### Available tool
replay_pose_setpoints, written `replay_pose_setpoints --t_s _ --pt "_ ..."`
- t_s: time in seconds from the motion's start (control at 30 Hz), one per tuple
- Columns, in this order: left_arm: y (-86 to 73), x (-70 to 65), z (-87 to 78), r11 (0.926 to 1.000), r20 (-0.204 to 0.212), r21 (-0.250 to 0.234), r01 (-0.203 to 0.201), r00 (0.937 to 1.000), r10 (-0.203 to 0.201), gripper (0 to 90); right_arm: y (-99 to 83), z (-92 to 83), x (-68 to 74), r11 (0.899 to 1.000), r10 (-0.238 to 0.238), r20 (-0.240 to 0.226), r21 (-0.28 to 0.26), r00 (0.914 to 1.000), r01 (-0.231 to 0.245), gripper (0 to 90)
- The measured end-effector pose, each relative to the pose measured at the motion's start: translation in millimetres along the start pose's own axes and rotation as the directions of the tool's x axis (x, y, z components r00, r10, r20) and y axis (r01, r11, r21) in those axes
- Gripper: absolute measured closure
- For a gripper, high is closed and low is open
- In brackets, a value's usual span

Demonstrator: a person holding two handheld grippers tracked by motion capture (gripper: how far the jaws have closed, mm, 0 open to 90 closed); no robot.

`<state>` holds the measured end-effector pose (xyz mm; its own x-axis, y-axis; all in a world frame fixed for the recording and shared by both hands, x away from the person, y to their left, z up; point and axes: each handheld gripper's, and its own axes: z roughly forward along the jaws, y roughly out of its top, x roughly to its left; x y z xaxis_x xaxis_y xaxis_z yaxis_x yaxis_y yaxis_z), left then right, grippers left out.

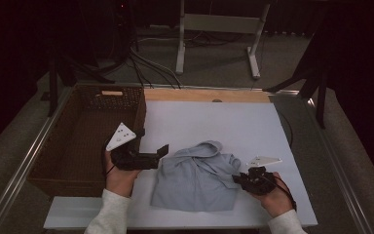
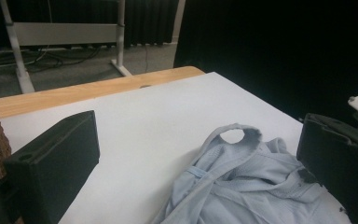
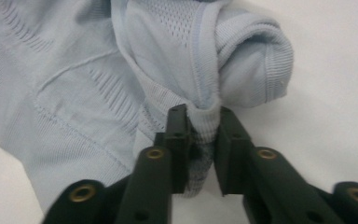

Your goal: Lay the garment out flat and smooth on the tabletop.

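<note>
Right claw (image 3: pixel 200 128) clamped on pale-blue garment (image 1: pixel 197 178), hood toward table's far edge

A pale blue garment (image 1: pixel 197 178), lower middle of the high view, has ribbed stripes woven into its knit and a fine mesh panel (image 3: pixel 177 23) at the top of the right gripper view. It lies on a white table sheet (image 1: pixel 214 122); beyond that, at upper middle, runs a light wooden edge (image 1: pixel 204 95). At left stands a dark brown woven basket (image 1: pixel 85 131). Both the left gripper (image 1: pixel 161 151) and the right gripper (image 1: pixel 237 179) are black, each topped by a pale grey plate; brass-coloured rings dot the right one's jaws. The person's sleeves (image 1: pixel 109 214) are off-white.
</note>
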<state>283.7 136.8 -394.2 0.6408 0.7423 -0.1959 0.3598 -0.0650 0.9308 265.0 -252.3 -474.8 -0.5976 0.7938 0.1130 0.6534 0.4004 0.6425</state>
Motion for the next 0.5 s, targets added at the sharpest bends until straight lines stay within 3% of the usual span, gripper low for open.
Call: replay_pose_setpoints --t_s 0.13,0.5 --pt "0.0 0.0 -0.1 1.0 0.0 0.0 -0.001 1.0 0.001 0.1 4.5 -5.7 1.4 0.999 -0.035 0.029 -0.005 0.999 0.035 79.9" --pt "-1.0 -1.4 2.3 1.0 0.004 0.008 -0.001 1.0 0.001 0.2 13.0 -23.7 -12.3 0.998 -0.018 0.091 -0.062 0.9957 0.024 83.0"
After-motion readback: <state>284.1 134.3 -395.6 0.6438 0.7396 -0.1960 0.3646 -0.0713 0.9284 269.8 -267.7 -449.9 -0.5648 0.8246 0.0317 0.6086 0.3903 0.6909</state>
